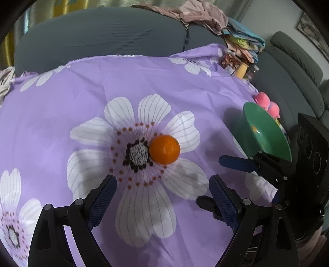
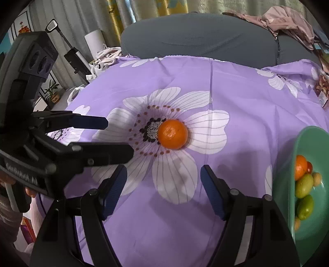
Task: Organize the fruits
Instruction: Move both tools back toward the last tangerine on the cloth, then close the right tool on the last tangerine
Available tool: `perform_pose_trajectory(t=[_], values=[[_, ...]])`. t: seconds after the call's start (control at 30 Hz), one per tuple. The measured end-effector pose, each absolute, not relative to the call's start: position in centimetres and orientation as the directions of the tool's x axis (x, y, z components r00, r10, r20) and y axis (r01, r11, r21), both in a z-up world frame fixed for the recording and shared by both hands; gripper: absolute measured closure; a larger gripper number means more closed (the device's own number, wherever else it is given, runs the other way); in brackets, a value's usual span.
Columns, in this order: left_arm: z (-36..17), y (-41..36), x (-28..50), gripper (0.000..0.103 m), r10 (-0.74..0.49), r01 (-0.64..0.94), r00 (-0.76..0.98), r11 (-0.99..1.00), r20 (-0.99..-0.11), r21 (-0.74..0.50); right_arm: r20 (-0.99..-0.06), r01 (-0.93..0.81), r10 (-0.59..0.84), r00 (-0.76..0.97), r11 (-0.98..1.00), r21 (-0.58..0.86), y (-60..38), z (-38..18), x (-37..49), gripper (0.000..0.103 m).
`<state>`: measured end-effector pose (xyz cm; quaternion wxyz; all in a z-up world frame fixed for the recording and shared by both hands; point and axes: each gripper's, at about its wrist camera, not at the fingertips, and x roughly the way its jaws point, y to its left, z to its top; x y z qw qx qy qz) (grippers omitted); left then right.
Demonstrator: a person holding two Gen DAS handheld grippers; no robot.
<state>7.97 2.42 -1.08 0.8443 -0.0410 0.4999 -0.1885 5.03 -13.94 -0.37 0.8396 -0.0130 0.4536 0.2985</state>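
Purple cloth [image 1: 82,98] printed with big white flowers covers the table, and one orange [image 1: 164,149] sits on it, touching the dark centre of a flower. Nothing lies between the orange and either gripper; the cloth around it is bare.

At the table's right edge stands a green bowl [image 2: 287,170]. The right wrist view shows a second orange [image 2: 300,167], two green fruits [image 2: 304,185] and some small round fruits inside it. Beyond the bowl, in the left wrist view, a pink plush toy [image 1: 267,103] lies at the edge, with a heap of clothes [image 1: 201,14] on the grey sofa [image 1: 102,39] behind the table. Off the table's left side are a white cylinder [image 2: 95,42], a potted plant [image 2: 52,92] and a black stand.

Both grippers point steeply down toward the orange from the near side. The left gripper [image 1: 162,184] has its jaws spread wide, with nothing between them. The right gripper [image 2: 163,174] is also open, a little narrower, and empty. Each shows in the other's view, side by side and close together: the right at the bowl's side, the left with a hand partly visible on its handle.

Pale lettering runs along the left gripper's body in the right wrist view, too blurred to read.
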Motion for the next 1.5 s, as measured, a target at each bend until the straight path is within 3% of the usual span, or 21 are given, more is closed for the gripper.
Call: perform_pose_trajectory(t=[0.73, 0.93, 1.2, 1.3, 1.37, 1.5], values=[[-3.9, 0.7, 13.2, 0.012, -0.320, 0.290, 0.405, 0.933, -0.857, -0.212, -0.805, -0.490, 0.471, 0.360, 0.830, 0.266, -12.5, -3.7, 10.9, 0.029], [-4.9, 0.7, 14.1, 0.012, -0.358, 0.294, 0.375, 0.921, -0.855, -0.257, -0.812, -0.509, 0.474, 0.341, 0.819, 0.264, -11.9, -4.5, 11.6, 0.032], [-5.5, 0.6, 14.6, 0.028, -0.382, 0.300, 0.358, 0.911, -0.852, -0.283, -0.809, -0.547, 0.491, 0.325, 0.795, 0.263, -11.0, -4.8, 11.7, 0.056], [-5.7, 0.5, 14.6, 0.034, -0.391, 0.305, 0.349, 0.907, -0.852, -0.291, -0.810, -0.551, 0.486, 0.329, 0.795, 0.253, -10.9, -4.8, 11.7, 0.056], [-5.7, 0.4, 14.5, 0.047, -0.407, 0.314, 0.338, 0.899, -0.849, -0.306, -0.808, -0.549, 0.488, 0.329, 0.795, 0.256, -10.9, -4.8, 11.7, 0.056], [-5.6, 0.0, 14.3, 0.054, -0.419, 0.330, 0.330, 0.891, -0.846, -0.313, -0.810, -0.547, 0.484, 0.331, 0.798, 0.253, -10.8, -4.7, 11.6, 0.057]])
